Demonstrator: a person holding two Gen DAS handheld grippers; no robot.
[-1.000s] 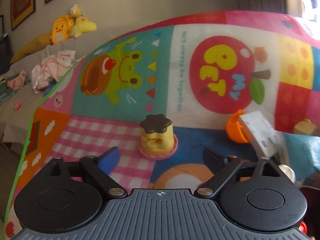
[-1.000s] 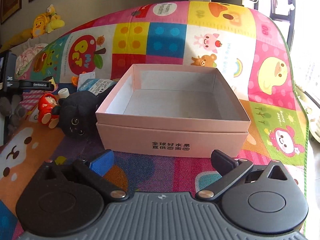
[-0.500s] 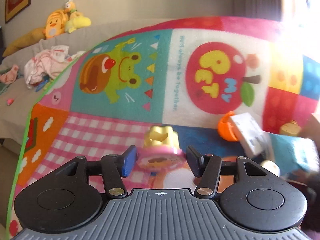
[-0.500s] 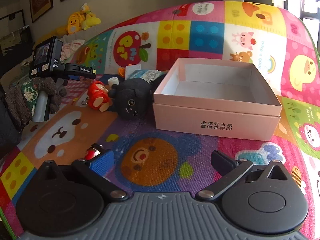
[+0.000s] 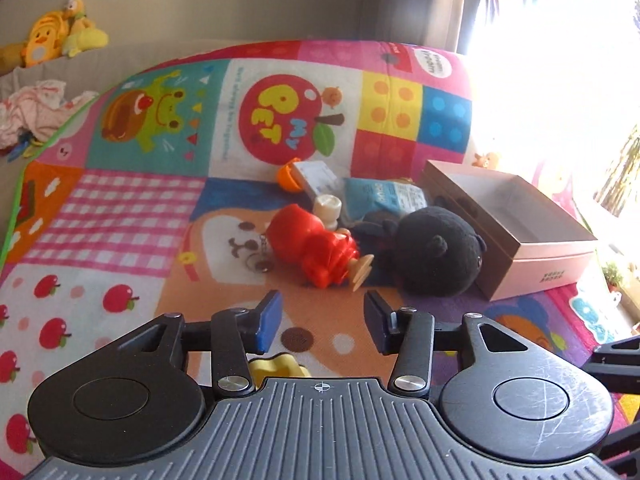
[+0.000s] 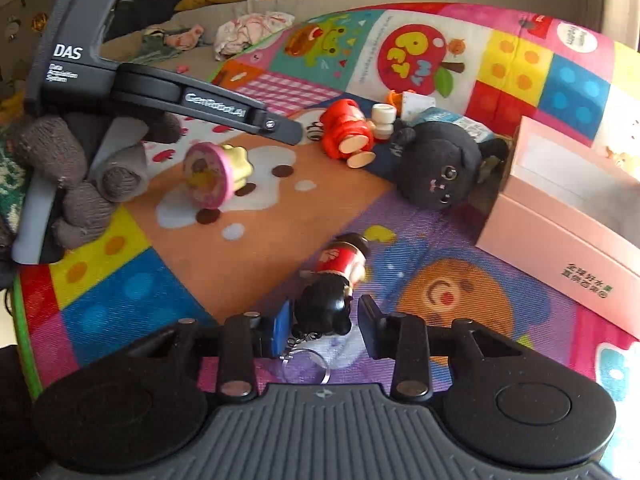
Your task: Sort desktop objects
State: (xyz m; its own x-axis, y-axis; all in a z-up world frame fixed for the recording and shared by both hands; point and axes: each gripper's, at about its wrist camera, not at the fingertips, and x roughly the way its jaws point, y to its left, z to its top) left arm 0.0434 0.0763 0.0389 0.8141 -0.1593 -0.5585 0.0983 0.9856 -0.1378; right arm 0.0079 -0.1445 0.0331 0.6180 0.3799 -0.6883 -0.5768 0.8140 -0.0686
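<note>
Right claw (image 6: 324,320) has just been closing around the keychain figure (image 6: 332,292), which lies near on the play mat (image 6: 260,280). Right pad shows a gap, so no pinch yet. Centre on the black head and keep clear of the ring.

Left claw (image 5: 322,320), also just closing, pinches the pudding toy (image 6: 216,176).

Pink box (image 6: 560,248) is at the right with the black plush (image 6: 440,168) crowding its left wall. Go in over the near wall.
</note>
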